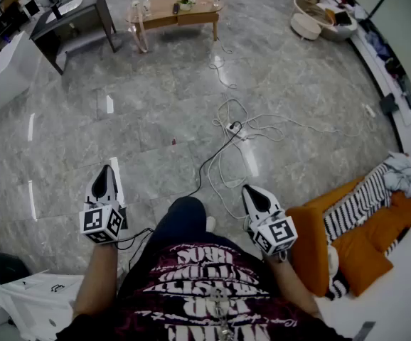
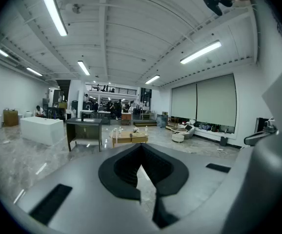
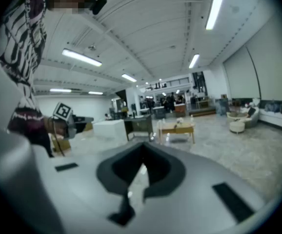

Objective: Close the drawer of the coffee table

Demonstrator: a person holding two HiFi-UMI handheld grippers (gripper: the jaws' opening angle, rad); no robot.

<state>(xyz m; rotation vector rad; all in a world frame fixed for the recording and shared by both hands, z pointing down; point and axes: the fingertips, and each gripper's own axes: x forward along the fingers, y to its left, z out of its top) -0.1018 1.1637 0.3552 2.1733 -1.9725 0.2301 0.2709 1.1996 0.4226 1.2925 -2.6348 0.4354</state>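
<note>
The wooden coffee table (image 1: pixel 177 16) stands far across the marble floor, with small bottles and a flower on top. It is too distant to make out its drawer. It also shows small in the left gripper view as the coffee table (image 2: pixel 129 137) and in the right gripper view as the coffee table (image 3: pixel 177 129). My left gripper (image 1: pixel 104 175) and right gripper (image 1: pixel 252 192) are held low in front of the person's body, both pointing toward the table, shut and holding nothing. Seen from their own cameras, the left gripper (image 2: pixel 141 147) and right gripper (image 3: pixel 142 149) have their jaws closed together.
A dark desk (image 1: pixel 74 20) and a white counter (image 1: pixel 3 66) stand at the far left. White and black cables (image 1: pixel 237 130) lie on the floor ahead. An orange sofa (image 1: pixel 362 240) with striped cloth is at the right, round seats (image 1: pixel 306 25) at the far right.
</note>
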